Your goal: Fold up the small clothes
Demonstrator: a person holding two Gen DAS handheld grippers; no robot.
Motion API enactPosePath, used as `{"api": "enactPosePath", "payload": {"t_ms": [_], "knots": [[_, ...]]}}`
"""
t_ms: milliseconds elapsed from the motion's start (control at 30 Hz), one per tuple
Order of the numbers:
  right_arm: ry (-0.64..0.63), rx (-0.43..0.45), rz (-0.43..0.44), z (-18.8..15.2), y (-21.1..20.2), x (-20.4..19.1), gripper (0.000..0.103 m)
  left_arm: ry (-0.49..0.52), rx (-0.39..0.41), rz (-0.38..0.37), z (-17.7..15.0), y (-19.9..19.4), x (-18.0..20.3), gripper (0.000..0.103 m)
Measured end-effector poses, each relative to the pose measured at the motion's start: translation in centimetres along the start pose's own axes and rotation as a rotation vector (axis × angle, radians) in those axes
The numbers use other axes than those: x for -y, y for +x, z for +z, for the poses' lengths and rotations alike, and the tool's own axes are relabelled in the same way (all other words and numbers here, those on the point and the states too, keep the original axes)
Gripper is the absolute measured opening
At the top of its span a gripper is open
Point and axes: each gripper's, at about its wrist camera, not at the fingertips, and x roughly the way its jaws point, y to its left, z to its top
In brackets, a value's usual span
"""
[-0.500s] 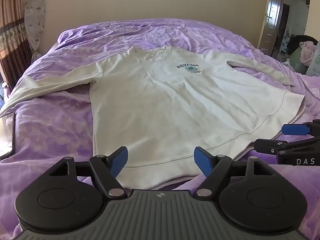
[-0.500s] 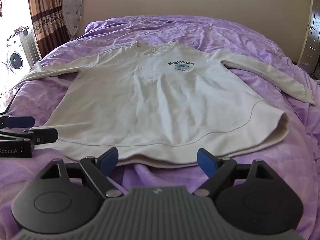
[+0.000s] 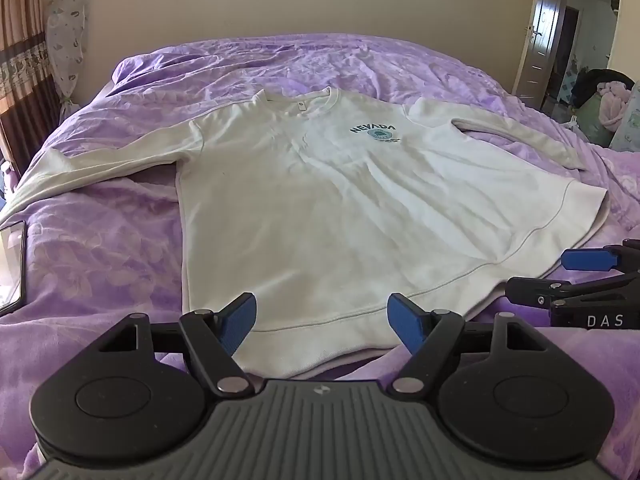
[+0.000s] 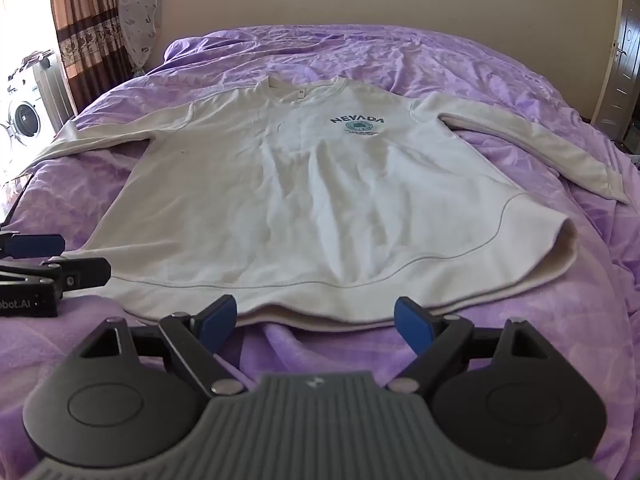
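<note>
- Cream sweatshirt, soft knit, ribbed hem, lies flat on wrinkled purple bedspread, sleeves spread.
- Left gripper jaws wide, empty, above hem.
- Right gripper jaws wide, empty, near hem.

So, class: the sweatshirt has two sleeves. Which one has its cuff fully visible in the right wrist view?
The sleeve on the picture's right, on the NEVADA print's side: its cuff end shows on the purple bedcover. The other sleeve runs off left, its cuff unseen.

A purple-covered bed carries a cream sweatshirt spread flat and a phone.
</note>
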Motion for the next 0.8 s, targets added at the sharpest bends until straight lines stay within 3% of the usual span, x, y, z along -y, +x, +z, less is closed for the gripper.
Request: {"api": "enactPosePath", "payload": {"t_ms": [800], "knots": [[-0.005,-0.009,-0.012,-0.08,0.14,-0.08,0.082,-0.001,-0.014,0.001,-0.40,0.22,0.11,0.088]]}}
